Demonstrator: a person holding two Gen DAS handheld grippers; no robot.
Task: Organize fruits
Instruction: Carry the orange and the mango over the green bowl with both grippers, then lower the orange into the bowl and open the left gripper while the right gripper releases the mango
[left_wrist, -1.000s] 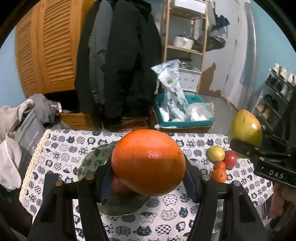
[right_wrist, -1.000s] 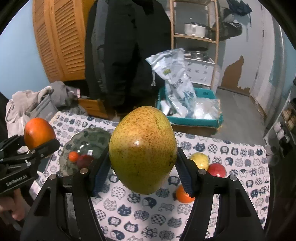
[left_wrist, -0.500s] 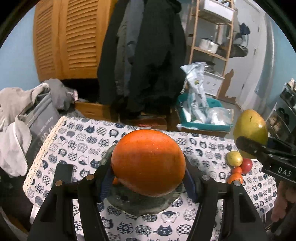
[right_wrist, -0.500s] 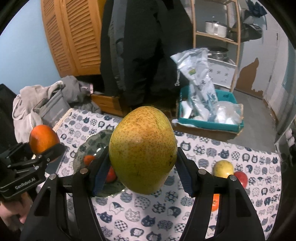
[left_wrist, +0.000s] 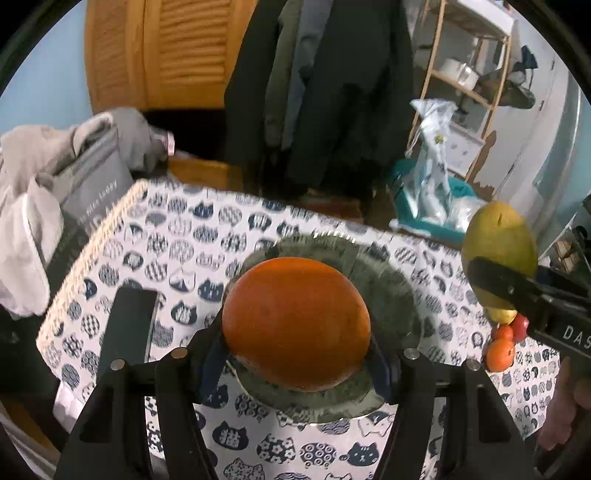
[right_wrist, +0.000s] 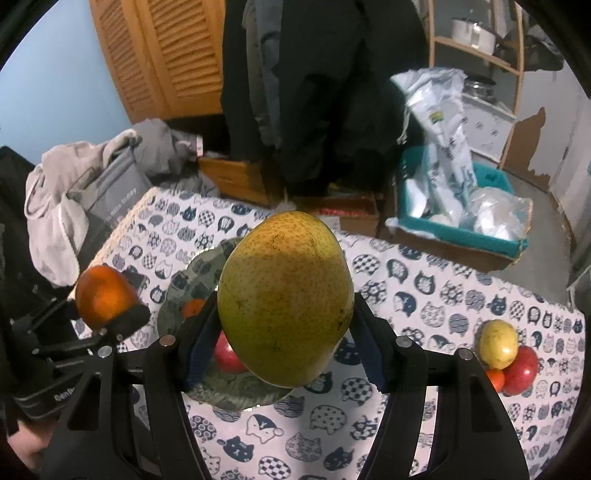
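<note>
My left gripper (left_wrist: 295, 347) is shut on a large orange (left_wrist: 295, 325) and holds it over the green plate (left_wrist: 391, 291). The orange also shows in the right wrist view (right_wrist: 101, 295). My right gripper (right_wrist: 282, 332) is shut on a yellow-green mango (right_wrist: 284, 295) above the plate's right side (right_wrist: 177, 284); the mango shows at the right in the left wrist view (left_wrist: 498, 243). A small orange fruit (right_wrist: 194, 306) and a red apple (right_wrist: 227, 356) lie in the plate. Loose on the cloth at the right are a yellow fruit (right_wrist: 498, 341), a red apple (right_wrist: 524, 369) and a small orange fruit (right_wrist: 495, 378).
The table has a cat-print cloth (left_wrist: 177, 236). A dark phone (left_wrist: 127, 328) lies left of the plate. A grey bag and clothes (left_wrist: 66, 192) sit past the table's left edge. A teal bin with plastic bags (right_wrist: 461, 206) stands on the floor behind.
Both grippers have tilted down and moved closer to the plate with their fruits. The orange now hangs right over the plate. Both stay shut.
</note>
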